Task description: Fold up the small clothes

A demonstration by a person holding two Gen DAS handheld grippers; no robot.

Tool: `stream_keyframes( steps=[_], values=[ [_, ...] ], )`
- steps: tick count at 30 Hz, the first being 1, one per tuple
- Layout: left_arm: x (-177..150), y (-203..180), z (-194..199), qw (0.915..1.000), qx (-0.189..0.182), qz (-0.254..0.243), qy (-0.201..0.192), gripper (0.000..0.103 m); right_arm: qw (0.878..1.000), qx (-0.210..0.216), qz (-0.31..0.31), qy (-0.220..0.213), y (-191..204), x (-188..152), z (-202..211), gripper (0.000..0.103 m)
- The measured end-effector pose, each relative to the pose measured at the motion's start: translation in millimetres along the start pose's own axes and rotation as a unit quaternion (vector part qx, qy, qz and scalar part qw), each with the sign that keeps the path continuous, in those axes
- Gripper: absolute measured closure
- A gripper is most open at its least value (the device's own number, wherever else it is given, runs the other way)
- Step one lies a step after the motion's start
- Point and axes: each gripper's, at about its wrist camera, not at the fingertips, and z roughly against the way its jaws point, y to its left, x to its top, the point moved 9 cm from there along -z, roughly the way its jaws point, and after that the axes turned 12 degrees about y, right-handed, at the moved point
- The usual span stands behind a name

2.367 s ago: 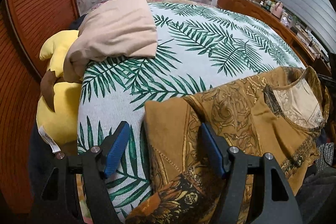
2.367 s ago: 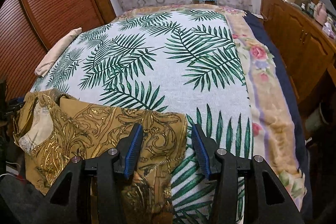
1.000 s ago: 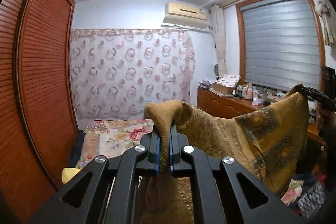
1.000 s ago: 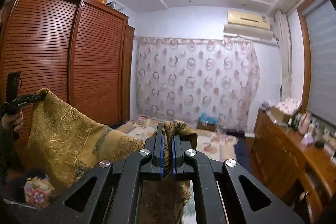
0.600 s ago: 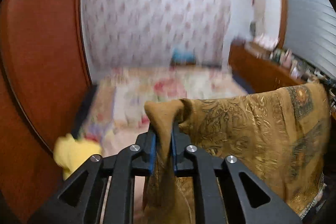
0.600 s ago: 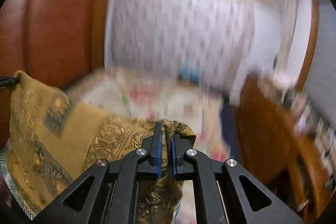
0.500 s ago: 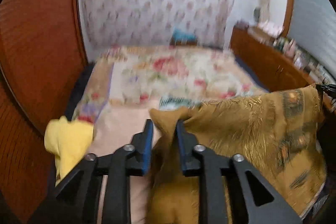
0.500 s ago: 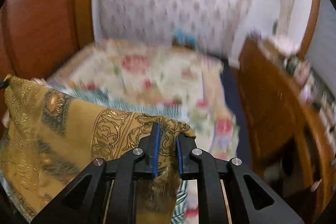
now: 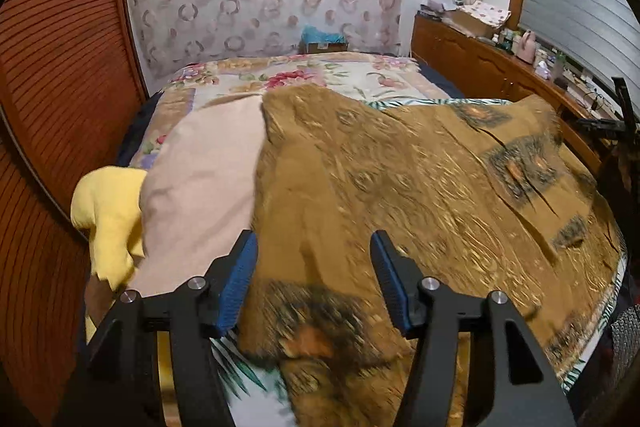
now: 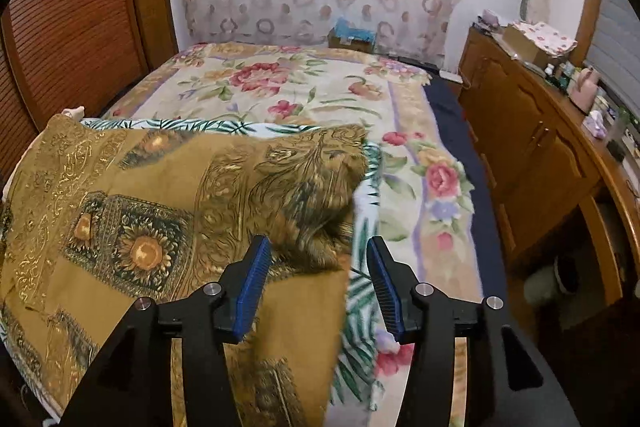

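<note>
A mustard-brown garment with gold and dark floral print (image 9: pixel 420 187) lies spread out on the bed, blurred from motion. It also shows in the right wrist view (image 10: pixel 160 211), with its right edge near the palm-leaf cloth (image 10: pixel 362 291). My left gripper (image 9: pixel 314 279) is open just above the garment's near left part. My right gripper (image 10: pixel 318 279) is open above the garment's near right corner. Neither holds anything.
A beige folded cloth (image 9: pixel 200 187) and a yellow plush item (image 9: pixel 108 203) lie at the bed's left side. A floral blanket (image 10: pixel 304 95) covers the far bed. A wooden dresser (image 10: pixel 532 139) runs along the right. A brown slatted wardrobe (image 9: pixel 48 67) stands left.
Both grippers had lifted the garment in the air, shut on its corners. They swung it down onto the bed and opened, letting it go; it now lies spread out.
</note>
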Motion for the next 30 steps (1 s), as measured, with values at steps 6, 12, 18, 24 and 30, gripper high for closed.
stream_keyframes(
  steps=[6,12,18,24,30],
  values=[
    [-24,-17,-2,0.9998,-0.018,0.009,0.001,0.044,0.999,0.032,-0.017,-0.02,12,-32,26,0.047],
    [-42,-36,-8,0.9998,-0.012,-0.002,0.016,0.044,0.998,0.058,-0.001,0.005,31,-84,29,0.047],
    [-56,-41,-26,0.9993,-0.014,0.001,0.036,0.044,0.998,0.064,-0.011,0.023,31,-119,23,0.047],
    [-62,-47,-35,0.9989,0.002,-0.016,0.045,0.038,0.997,0.066,-0.04,0.015,20,-133,23,0.047],
    [-63,-49,-36,0.9987,0.001,-0.019,0.047,0.034,0.997,0.069,-0.035,0.014,17,-161,41,0.047]
  ],
)
